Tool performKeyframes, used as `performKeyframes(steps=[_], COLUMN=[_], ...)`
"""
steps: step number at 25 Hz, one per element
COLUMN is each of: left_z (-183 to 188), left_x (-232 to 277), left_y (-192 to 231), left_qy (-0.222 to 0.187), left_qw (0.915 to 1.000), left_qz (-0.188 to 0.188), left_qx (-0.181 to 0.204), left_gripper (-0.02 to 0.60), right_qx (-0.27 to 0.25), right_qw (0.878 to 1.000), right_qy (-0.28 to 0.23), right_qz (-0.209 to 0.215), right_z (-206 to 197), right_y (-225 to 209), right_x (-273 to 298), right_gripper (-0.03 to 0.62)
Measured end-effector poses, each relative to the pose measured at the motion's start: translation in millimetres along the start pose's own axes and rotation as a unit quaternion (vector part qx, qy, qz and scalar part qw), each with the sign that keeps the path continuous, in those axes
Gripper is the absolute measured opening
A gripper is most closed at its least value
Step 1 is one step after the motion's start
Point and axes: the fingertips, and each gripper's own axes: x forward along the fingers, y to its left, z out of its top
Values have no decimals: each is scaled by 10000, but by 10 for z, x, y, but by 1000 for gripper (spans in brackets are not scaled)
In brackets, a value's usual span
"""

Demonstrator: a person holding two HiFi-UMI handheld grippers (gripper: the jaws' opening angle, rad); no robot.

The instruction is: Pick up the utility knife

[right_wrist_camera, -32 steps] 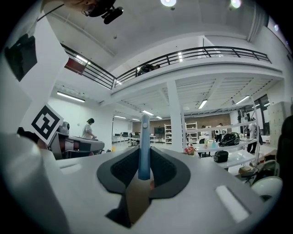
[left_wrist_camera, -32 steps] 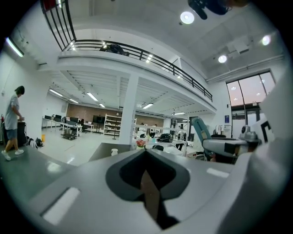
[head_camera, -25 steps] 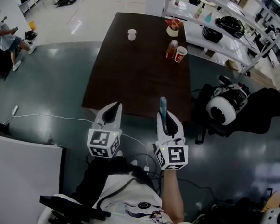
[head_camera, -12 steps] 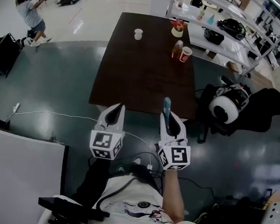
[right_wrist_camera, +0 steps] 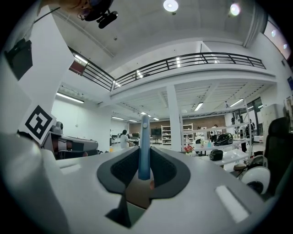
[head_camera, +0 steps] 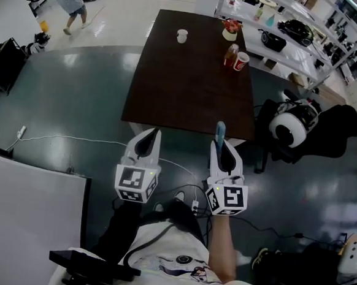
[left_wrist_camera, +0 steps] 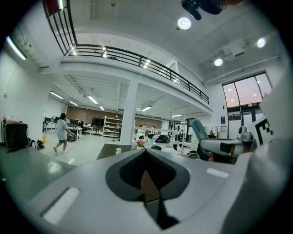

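Note:
The blue utility knife stands out forward from my right gripper, which is shut on its lower end. In the right gripper view the utility knife rises as a slim blue bar between the dark pads of the right gripper. My left gripper is level beside it, shut, with nothing in it; the left gripper view shows the tips of the left gripper meeting. Both grippers hang over the dark floor, short of the near edge of the brown table.
On the table's far end stand a white cup, a bottle, a red cup and a flower pot. White shelves and a black chair with a white helmet are at right. Cables cross the floor.
Both grippers, the right one still holding the knife, have drawn back from the table, whose near edge now lies farther ahead of them. A person in the background has walked to the right.

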Motion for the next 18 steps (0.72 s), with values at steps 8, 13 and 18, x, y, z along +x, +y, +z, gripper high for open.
performKeyframes(steps=[8,13,18], left_z=[25,77,136], left_x=[-372,-520,-665], left_y=[-113,-232,-444], left_qy=[-77,-124,-279], left_qw=[10000,9999,9996], left_qz=[-57,-77,0], left_qx=[5,44,57], left_gripper=[-3,-2,-2], right_qx=[-70,-87,-44], right_qw=[9999,9999,9998], right_qy=[-40,-113,-200], right_qz=[-63,-55,26], right_z=[33,104,158], right_y=[189,234,256], right_x=[-376,-566,-799], right_gripper=[72,71,72])
